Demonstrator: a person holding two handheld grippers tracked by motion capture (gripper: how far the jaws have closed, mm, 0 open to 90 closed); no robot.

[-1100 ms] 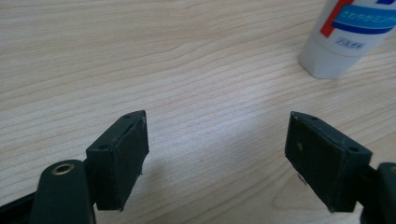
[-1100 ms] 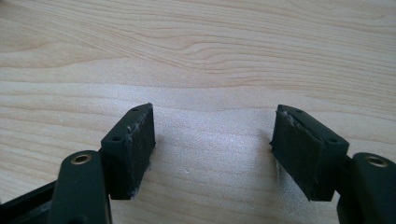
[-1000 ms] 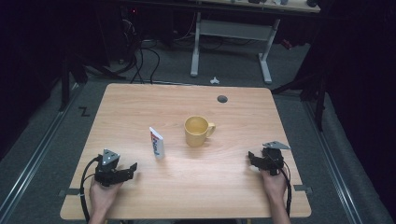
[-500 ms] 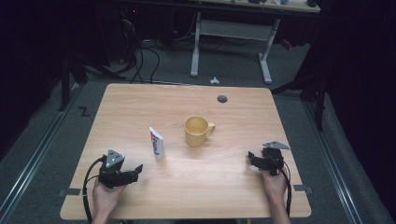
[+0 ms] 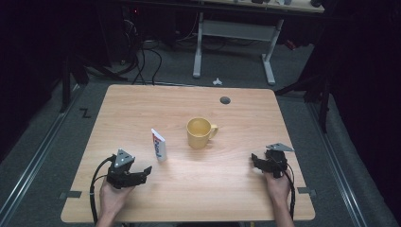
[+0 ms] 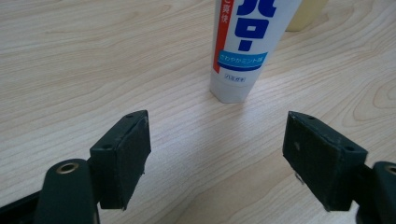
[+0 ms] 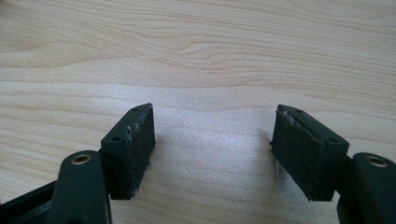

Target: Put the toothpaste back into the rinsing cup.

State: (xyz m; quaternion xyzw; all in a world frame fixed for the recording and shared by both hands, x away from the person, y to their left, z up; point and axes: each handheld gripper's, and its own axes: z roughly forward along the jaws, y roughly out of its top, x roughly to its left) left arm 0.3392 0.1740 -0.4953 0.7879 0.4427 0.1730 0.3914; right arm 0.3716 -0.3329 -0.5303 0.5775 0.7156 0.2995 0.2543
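The toothpaste tube (image 5: 159,144) stands upright on its cap on the counter (image 5: 142,104), left of the yellow mug (image 5: 199,132) and apart from it, probably stood on end so that a side grasp can take it cleanly. In the left gripper view the tube (image 6: 245,46) rises just ahead of the gap, slightly right of centre, untouched. The left tongs (image 5: 144,171) lie low near the counter's front edge and point toward the tube; their jaws have just been closing a little yet stand wide with nothing between them. The left hand (image 5: 112,196) cradles the body from behind. The right tongs (image 5: 254,160) rest at the far side, jaws apart over bare wood, seemingly waiting.
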